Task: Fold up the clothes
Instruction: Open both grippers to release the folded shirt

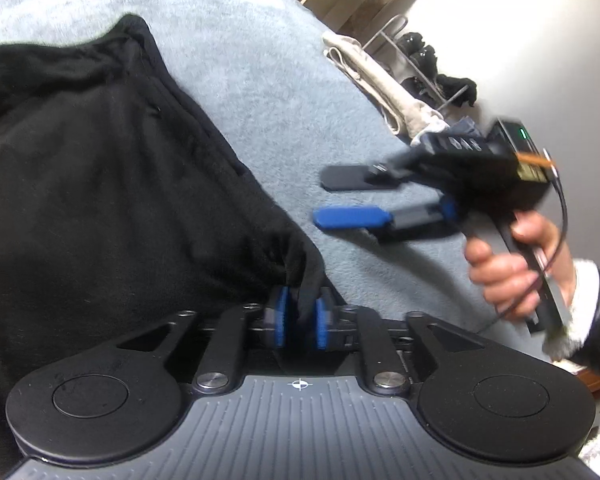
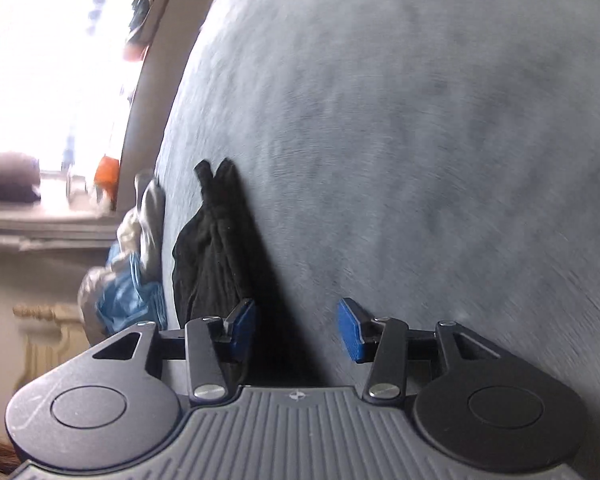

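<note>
The left claw (image 1: 300, 322), nearest the lens, has its blue pads clamped on a corner of the black knit garment (image 1: 100, 168). The garment lies on the grey fleece blanket (image 1: 260, 60), its long axis running away toward the upper left. The right claw (image 1: 324, 196), held by a hand (image 1: 512, 264), hovers just beside it, fingers apart and holding nothing. Beige clothing (image 1: 372, 76) lies at the blanket's edge by a white wall (image 1: 540, 20).

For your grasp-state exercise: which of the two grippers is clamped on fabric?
The left gripper: its blue pads pinch the black garment. The right gripper is open, holding nothing.
</note>
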